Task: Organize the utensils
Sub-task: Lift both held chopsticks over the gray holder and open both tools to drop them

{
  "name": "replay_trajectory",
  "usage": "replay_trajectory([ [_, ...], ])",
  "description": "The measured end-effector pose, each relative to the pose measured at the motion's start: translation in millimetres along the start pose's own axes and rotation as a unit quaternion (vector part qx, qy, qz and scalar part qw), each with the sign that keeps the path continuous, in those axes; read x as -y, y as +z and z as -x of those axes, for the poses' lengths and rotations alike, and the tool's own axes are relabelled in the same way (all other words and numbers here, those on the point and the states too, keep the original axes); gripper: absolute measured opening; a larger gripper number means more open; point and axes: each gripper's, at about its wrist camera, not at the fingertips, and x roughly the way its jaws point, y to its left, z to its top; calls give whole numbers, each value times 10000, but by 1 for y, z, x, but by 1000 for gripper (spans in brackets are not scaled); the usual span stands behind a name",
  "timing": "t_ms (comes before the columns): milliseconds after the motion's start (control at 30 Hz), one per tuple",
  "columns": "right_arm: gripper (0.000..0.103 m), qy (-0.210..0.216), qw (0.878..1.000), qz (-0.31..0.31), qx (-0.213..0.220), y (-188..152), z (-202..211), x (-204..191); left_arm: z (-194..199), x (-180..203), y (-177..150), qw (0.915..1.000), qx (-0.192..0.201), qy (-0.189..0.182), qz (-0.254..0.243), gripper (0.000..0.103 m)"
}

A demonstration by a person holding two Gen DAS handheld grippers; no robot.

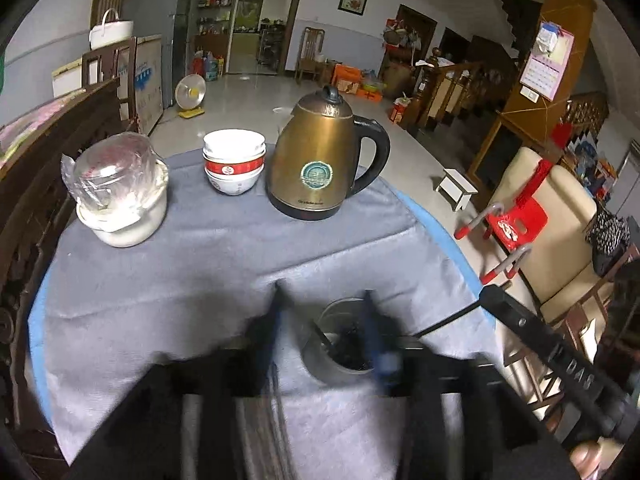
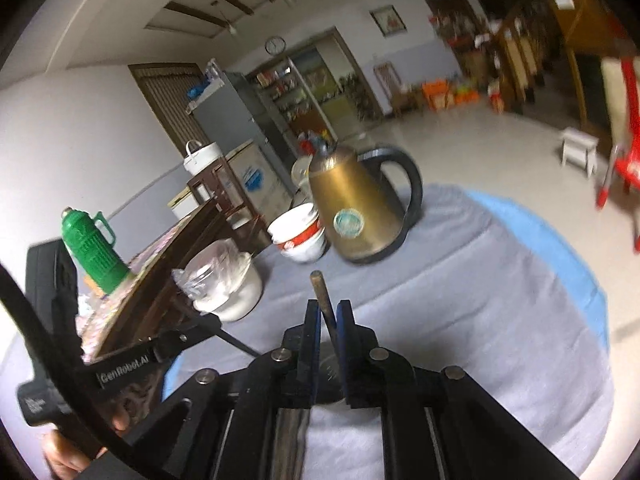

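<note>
Kettle point(image 1: 320, 160): bronze-gold body, black handle, green round label. Bowls point(image 1: 234, 160): white with red band. Bench point(image 1: 180, 272) cloth: grey, blue edge.

Right hand-held gripper point(image 2: 329, 316) nearly closed, clamping a thin rod, left hand-held gripper point(image 1: 322, 320) spread wide

White lettering "GenRobot.AI" runs along the black gripper arm point(image 2: 132, 368) left of the bronze metal electric kettle point(image 2: 356, 216). The kettle's round teal label and the print at its base are too small to read.
</note>
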Motion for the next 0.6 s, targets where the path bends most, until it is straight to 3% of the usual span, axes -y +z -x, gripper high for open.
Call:
replay_trajectory([
  [100, 26, 193, 9998, -67, 16, -7, 9, 5, 19, -13, -14, 9998, 129, 8, -126, 57],
  [167, 51, 265, 9996, -48, 117, -13, 19, 6, 27, -26, -22, 9999, 130, 27, -70, 57],
  [200, 74, 293, 9994, -37, 192, -16, 24, 5, 33, -37, -30, 9999, 130, 19, 29, 57],
  [400, 70, 377, 9981, 214, 429, -41, 54, -2, 62, -87, -69, 9985, 236, 309, 397, 59],
  [500, 53, 498, 9975, 494, 122, -57, 53, -14, 59, -103, -92, 9977, 1, 528, 427, 61],
  [600, 42, 548, 9954, 668, -406, -80, 33, -25, 41, -117, -118, 9959, -386, 426, 703, 61],
])
